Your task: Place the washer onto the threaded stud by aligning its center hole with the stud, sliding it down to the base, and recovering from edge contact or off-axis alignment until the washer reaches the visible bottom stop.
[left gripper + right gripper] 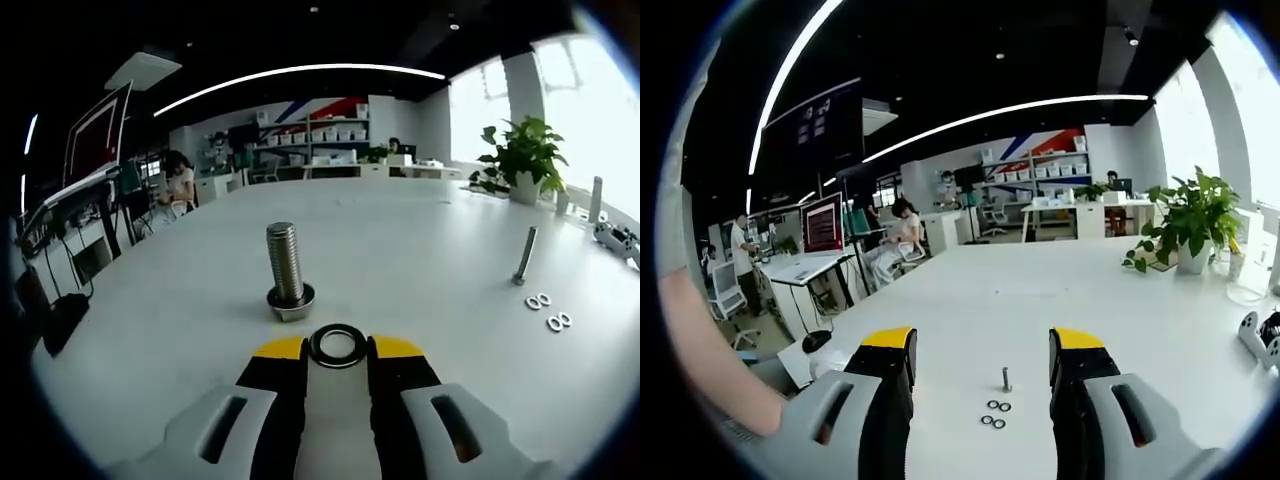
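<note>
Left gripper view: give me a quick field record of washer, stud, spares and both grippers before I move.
washer: clamped flat between the left gripper jaws
threaded stud: upright on the white table, just ahead of the washer, bare
washer on stud: not yet
spare washers: four, flat on the table to the right
thin stud: upright near the spares
right gripper: open, holding nothing

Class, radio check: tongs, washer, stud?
Left tongs shut on washer, just short of upright stud. Right tongs open, empty. Path clear.
</note>
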Demonstrator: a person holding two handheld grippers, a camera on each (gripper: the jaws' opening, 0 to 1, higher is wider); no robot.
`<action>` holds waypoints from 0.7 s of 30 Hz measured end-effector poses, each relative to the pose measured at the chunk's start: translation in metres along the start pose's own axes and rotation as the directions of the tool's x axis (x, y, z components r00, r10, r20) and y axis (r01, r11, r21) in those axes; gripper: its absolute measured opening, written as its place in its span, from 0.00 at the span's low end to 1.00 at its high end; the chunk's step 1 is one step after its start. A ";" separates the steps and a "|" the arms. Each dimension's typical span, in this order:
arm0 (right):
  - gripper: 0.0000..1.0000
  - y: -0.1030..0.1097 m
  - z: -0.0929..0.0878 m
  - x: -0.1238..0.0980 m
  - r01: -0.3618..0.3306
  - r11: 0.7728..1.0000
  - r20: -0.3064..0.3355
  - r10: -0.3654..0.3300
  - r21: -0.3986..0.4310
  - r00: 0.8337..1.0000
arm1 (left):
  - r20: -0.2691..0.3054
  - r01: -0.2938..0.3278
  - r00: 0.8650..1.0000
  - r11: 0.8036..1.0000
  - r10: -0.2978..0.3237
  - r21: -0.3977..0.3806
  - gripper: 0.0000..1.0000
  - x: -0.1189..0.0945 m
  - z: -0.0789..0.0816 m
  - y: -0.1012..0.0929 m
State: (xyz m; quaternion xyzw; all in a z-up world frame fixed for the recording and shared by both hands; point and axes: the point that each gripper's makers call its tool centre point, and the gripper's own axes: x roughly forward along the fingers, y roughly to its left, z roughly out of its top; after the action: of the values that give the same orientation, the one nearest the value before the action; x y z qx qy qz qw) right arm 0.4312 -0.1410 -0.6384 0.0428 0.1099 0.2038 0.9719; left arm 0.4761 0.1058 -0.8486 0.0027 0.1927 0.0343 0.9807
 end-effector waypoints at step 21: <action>0.56 0.001 0.000 0.000 -0.004 1.000 -0.002 0.004 0.003 1.000 | -0.021 0.039 0.999 0.999 -0.040 -0.002 0.12 0.001 0.005 -0.007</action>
State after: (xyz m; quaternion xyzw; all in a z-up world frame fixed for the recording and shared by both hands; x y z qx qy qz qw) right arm 0.4312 -0.1399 -0.6386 0.0444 0.1110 0.2056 0.9713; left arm 0.4791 0.0984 -0.8448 -0.0024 0.2030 0.0151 0.9791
